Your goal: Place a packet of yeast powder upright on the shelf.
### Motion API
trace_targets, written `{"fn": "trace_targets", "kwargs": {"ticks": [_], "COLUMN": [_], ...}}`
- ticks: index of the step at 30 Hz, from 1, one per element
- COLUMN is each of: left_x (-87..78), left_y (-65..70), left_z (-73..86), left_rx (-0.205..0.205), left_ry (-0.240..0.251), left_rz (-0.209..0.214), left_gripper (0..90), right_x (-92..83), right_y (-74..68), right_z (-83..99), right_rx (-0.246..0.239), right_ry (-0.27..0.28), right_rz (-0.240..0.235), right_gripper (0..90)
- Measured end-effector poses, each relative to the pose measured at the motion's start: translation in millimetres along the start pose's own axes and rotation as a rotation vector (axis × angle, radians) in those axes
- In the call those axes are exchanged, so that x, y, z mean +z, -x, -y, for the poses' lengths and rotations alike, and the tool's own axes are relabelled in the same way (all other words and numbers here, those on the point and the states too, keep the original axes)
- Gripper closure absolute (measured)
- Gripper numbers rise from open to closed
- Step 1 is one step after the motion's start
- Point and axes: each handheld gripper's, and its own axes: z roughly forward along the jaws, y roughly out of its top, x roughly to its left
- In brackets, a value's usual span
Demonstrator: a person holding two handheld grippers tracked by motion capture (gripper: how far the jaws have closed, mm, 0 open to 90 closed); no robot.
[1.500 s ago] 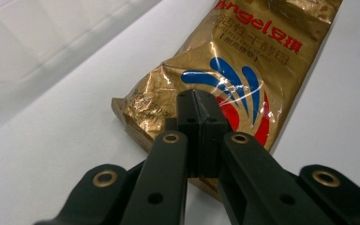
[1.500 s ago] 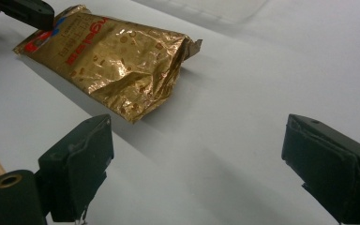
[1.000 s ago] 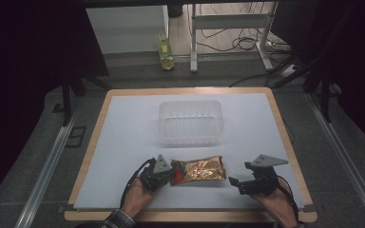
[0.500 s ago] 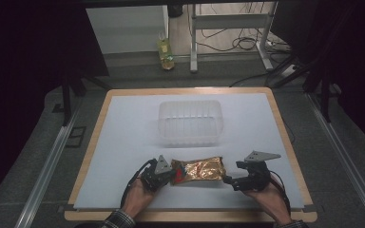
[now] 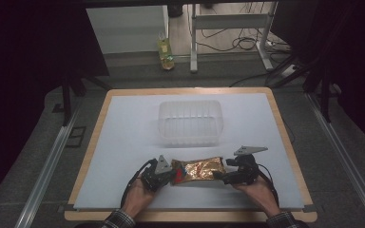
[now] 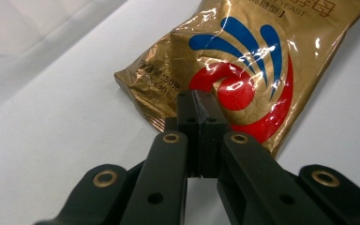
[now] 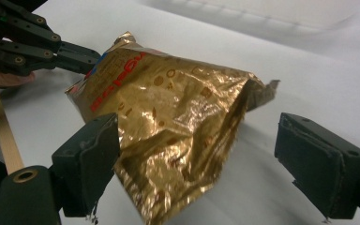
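Packet: a gold foil packet (image 5: 197, 169) with a red and blue swirl is laid flat on the white sheet near the front edge of the table, between the two grippers; in the left gripper view (image 6: 258, 65) its printed face is seen, in the right gripper view (image 7: 178, 117) its crinkled end.

Left gripper: the left gripper (image 5: 167, 176) is held at the packet's left end; in its own view (image 6: 198, 105) the jaws are seen pressed together on the packet's edge, so the packet is pinched.

Right gripper: the right gripper (image 5: 220, 176) is held at the packet's right end; in its own view (image 7: 197, 159) the jaws stand wide apart, with the packet's end reaching between them. One pad is close to the foil, the other well clear; no pinch is seen.

Hands: the left hand (image 5: 138, 199) and the right hand (image 5: 256, 192) come in from the bottom edge.

Tub: a clear plastic tub (image 5: 190, 122) is set behind the packet, apart from it, near the middle of the sheet.

Table: a wooden-edged table (image 5: 95, 142) is covered by the white sheet.

Bottle: a yellow bottle (image 5: 166, 52) is stood on the floor beyond the table.
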Motion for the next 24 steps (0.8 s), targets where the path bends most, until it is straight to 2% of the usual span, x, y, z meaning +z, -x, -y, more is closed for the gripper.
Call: {"fn": "trace_targets", "kwargs": {"ticks": [7, 15, 22, 23, 24], "left_x": [0.2, 0.5, 0.6, 0.7, 0.5], "left_y": [0.4, 0.8, 1.1, 1.3, 1.2], "left_z": [0.1, 0.0, -0.2, -0.3, -0.3], "left_rx": [-0.001, 0.001, 0.002, 0.003, 0.006], "left_ry": [0.003, 0.003, 0.001, 0.001, -0.002], "left_rz": [-0.002, -0.005, -0.007, -0.008, -0.008], "left_gripper": [89.8, 89.9, 89.8, 89.9, 89.9], "right_x": [12.4, 25.0, 25.8, 25.0, 23.0], "right_y": [2.1, 1.0, -1.6, -1.7, -1.2], "right_z": [-2.7, -6.1, -10.7, -11.4, -12.5], "right_rx": [0.025, 0.051, 0.076, 0.082, 0.111], "right_ry": [-0.031, -0.055, -0.042, -0.040, -0.032], "right_rz": [-0.028, -0.083, -0.109, -0.109, -0.125], "right_gripper": [14.3, 15.4, 22.7, 24.9, 30.4]}}
